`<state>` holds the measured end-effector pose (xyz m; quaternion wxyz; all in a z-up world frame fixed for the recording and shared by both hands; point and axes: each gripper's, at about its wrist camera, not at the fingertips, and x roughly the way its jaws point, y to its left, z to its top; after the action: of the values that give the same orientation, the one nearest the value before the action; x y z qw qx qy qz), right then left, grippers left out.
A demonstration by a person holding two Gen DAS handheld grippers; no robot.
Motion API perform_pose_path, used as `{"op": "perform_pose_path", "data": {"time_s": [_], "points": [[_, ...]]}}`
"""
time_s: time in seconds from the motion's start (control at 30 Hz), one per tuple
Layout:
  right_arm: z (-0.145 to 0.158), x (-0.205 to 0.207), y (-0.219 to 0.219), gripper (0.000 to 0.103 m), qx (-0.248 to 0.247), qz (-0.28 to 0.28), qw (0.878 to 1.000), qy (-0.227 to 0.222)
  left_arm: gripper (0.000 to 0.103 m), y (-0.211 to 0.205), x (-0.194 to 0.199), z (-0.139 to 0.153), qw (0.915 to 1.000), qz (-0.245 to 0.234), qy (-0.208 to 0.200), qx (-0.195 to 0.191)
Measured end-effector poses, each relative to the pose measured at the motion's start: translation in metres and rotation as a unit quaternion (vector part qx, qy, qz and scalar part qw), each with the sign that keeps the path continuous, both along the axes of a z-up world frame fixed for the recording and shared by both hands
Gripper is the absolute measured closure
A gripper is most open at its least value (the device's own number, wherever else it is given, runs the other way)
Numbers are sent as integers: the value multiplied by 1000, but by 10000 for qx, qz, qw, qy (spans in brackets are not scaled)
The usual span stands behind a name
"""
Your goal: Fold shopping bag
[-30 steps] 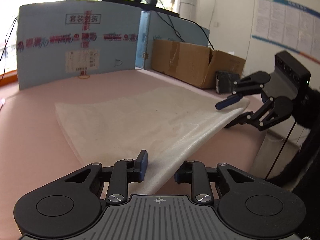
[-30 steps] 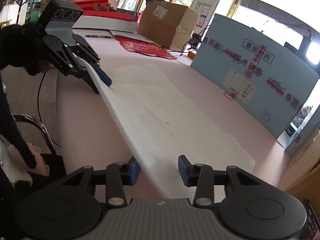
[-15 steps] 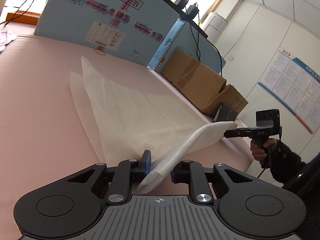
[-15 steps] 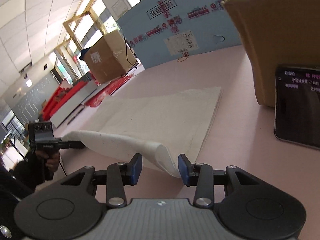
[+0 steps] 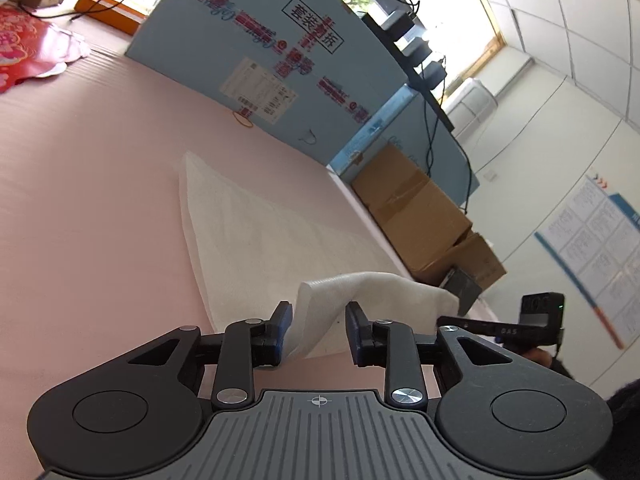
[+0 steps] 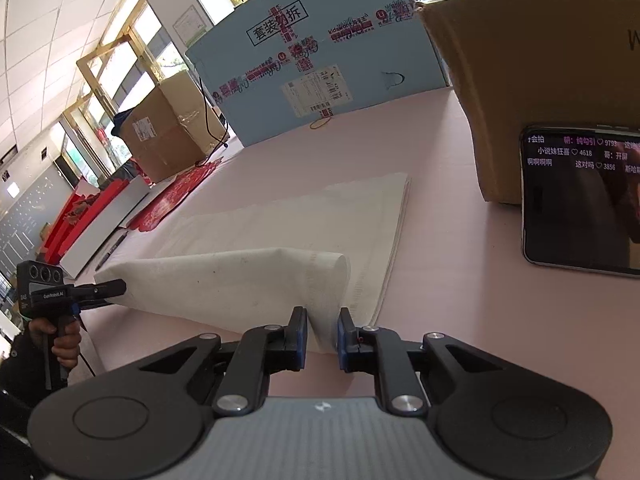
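A person working two handheld grippers lifts the near edge of a white shopping bag (image 6: 256, 276) off a pink table (image 5: 88, 184), the raised edge slung between the tools while the rest of the bag lies flat on the tabletop beyond. Nearest the right wrist camera, the right gripper (image 6: 322, 334) has just been closing, and a fold of the bag now sits pinched between its blue pads (image 6: 302, 334). In the left wrist view, the left gripper (image 5: 316, 328) has just been easing open; the bag's corner stands between its fingers, lying against one pad (image 5: 282, 326) and clear of the other, so no firm clamp shows. Each view catches the opposite tool at the bag's far corner, a hand (image 6: 66, 338) wrapped round the left one's grip. Beyond the bag, a phone (image 6: 580, 200) with a lit screen leans on a cardboard box (image 6: 540, 80), and a blue printed board (image 5: 272, 64) stands along the table's far side.
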<state>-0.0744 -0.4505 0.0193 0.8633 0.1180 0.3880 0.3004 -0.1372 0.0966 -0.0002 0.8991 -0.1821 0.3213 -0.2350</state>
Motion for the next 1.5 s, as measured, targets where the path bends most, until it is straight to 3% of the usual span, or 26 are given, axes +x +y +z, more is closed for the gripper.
{"op": "perform_pose_path", "data": {"time_s": [0.1, 0.13, 0.23, 0.3, 0.4, 0.47, 0.5, 0.6, 0.67, 0.73, 0.8, 0.87, 0.9, 1.0, 1.1, 1.17, 1.23, 1.4, 1.5], "points": [[5, -5, 12, 91, -342, -131, 9993, -74, 77, -21, -4, 12, 9955, 124, -162, 922], [6, -6, 16, 91, -520, -154, 9984, -127, 77, -35, -6, 16, 9866, 190, -303, 1594], [12, -11, 36, 91, -1289, -180, 9906, -422, 74, -55, -14, 16, 9552, 422, -622, 2861], [13, -16, 47, 90, -1648, -122, 9845, -588, 72, -61, -19, 16, 9402, 429, -795, 3285], [12, -23, 59, 87, -2005, -93, 9762, -826, 56, -71, -24, 20, 9168, 594, -1098, 3792], [11, -27, 64, 86, -2127, -86, 9726, -931, 39, -80, -31, 30, 9097, 679, -1522, 3803], [11, -28, 65, 85, -2158, -87, 9716, -969, 36, -85, -35, 36, 9086, 672, -1760, 3728], [11, -30, 67, 84, -2189, -91, 9703, -1024, 35, -108, -35, 44, 9197, 365, -2149, 3265], [11, -31, 68, 84, -2209, -94, 9695, -1061, 38, -124, -27, 38, 9247, 76, -2043, 3213], [11, -33, 68, 81, -2196, -140, 9695, -1075, 50, -138, -20, 26, 9250, -233, -1821, 3327], [11, -35, 65, 73, -2172, -227, 9698, -1081, 51, -141, -13, 16, 9251, -344, -1567, 3441], [12, -38, 59, 58, -2118, -432, 9701, -1103, 51, -140, -14, 12, 9275, -330, -1539, 3391], [12, -40, 54, 56, -2061, -586, 9704, -1115, 50, -138, -14, 10, 9300, -300, -1511, 3337], [19, -52, 40, 56, -1649, -1347, 9689, -1260, 50, -135, -18, 7, 9332, -244, -1548, 3235], [27, -67, 36, 55, -653, -1691, 9693, -1662, 50, -131, -20, 5, 9369, -208, -1550, 3126], [30, -70, 43, 55, -60, -1557, 9700, -1864, 50, -130, -20, 4, 9385, -201, -1541, 3085], [31, -68, 66, 55, 199, -1229, 9692, -2125, 50, -129, -21, 3, 9390, -179, -1560, 3060], [20, -41, 137, 58, -103, -93, 9839, -1783, 49, -127, -21, 2, 9412, -158, -1574, 2984], [11, -25, 161, 59, -361, -11, 9905, -1329, 48, -125, -21, 2, 9444, -135, -1540, 2901]]}}
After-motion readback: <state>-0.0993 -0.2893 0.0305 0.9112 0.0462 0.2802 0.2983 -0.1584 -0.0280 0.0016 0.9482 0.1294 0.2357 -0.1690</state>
